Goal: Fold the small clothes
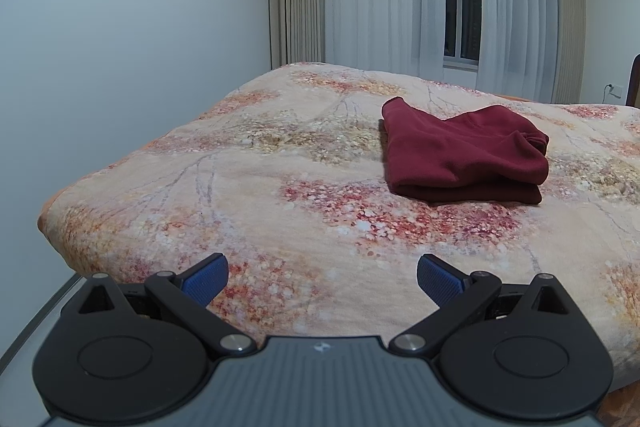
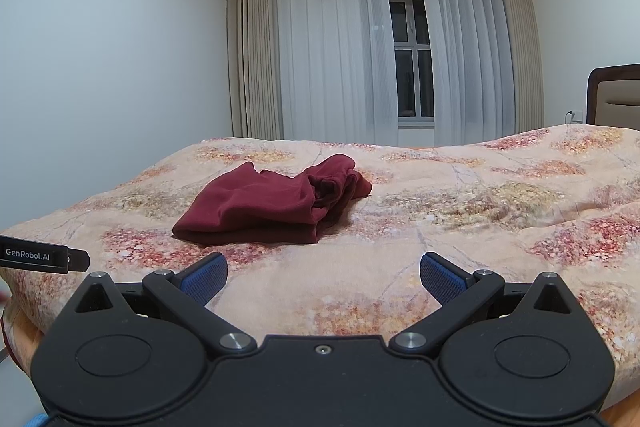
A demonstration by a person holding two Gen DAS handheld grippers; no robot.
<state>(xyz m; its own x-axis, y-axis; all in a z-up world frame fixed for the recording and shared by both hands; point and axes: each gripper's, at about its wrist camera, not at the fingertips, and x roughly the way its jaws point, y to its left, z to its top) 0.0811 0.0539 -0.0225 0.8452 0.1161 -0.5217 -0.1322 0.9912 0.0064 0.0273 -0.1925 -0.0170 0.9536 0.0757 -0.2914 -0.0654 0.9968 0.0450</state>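
A dark red garment (image 1: 464, 155) lies folded on the bed (image 1: 280, 211), on a quilt printed with pink, red and ochre blossoms. In the left wrist view it sits to the right of centre, in the middle distance, stacked in layers with a neat folded edge along its near side and a bunched, gathered end at its right. A narrower flap reaches away toward the far left corner of the pile. In the right wrist view the same garment (image 2: 272, 211) lies left of centre, its rumpled open end turned toward the right and far side.

The left tool (image 1: 322, 281) hangs low over the near edge of the bed, fingers spread wide, nothing between the blue pads (image 1: 206, 279). It is well apart from the garment. The right tool (image 2: 323, 281) is likewise spread wide and empty, near the bed's near edge, with the garment beyond it and a little left. Its blue pads (image 2: 442, 277) touch nothing.

At the left edge of the right wrist view the side of the left tool shows, a black bar printed with white lettering.

Behind the bed hang sheer curtains (image 2: 340, 59), parted on a dark window (image 2: 412, 59). A padded headboard (image 2: 616, 95) stands at the far right.
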